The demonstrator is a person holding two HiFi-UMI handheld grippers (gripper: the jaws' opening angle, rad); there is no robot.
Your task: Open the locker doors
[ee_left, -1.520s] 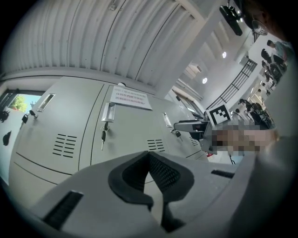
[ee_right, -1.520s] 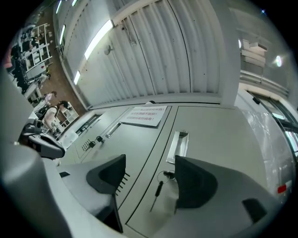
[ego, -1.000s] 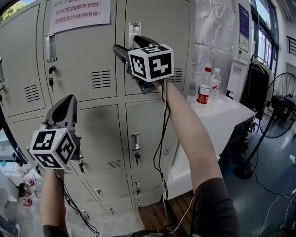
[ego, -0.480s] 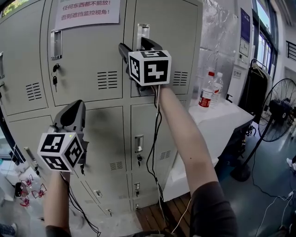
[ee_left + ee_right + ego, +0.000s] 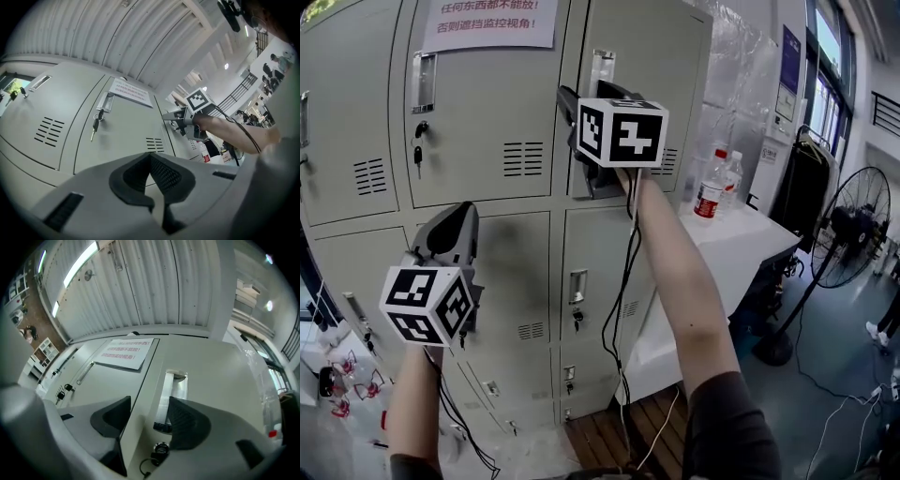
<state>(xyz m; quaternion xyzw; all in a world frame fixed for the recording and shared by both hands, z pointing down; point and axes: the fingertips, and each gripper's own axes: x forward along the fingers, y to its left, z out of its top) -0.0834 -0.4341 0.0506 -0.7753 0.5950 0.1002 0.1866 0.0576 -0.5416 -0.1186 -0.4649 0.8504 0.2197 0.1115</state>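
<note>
**Right tool (image 5: 592,94) at the upper-right locker door (image 5: 661,56).** The tool is raised at arm's length. Its jaws stand apart and have just been closing. Between them lies the door's recessed handle (image 5: 171,392). The left jaw sits over the seam at the door's left edge and the right jaw sits just right of the handle plate. Neither pad visibly presses yet, so the tool grips nothing. Directly below the jaws is the key lock (image 5: 161,447) with its ring. Well to the tool's left, the paper notice (image 5: 124,354) hangs on the neighbouring door. The left tool (image 5: 455,220) is held lower, in front of the middle row of doors, with its jaws closed together on nothing. No door in view stands clearly open, so the task is judged to be at its first pull.

For a sound grasp, the jaws should probably close squarely on the handle's pull edge and stay above the lock, so the key ring is not caught. With the handle at the door's left edge, the hinge is likely on the right. The pull should therefore follow an arc towards the surface (image 5: 750,239) on the tool's right, slowly enough to spare the bottles (image 5: 709,192).
</note>
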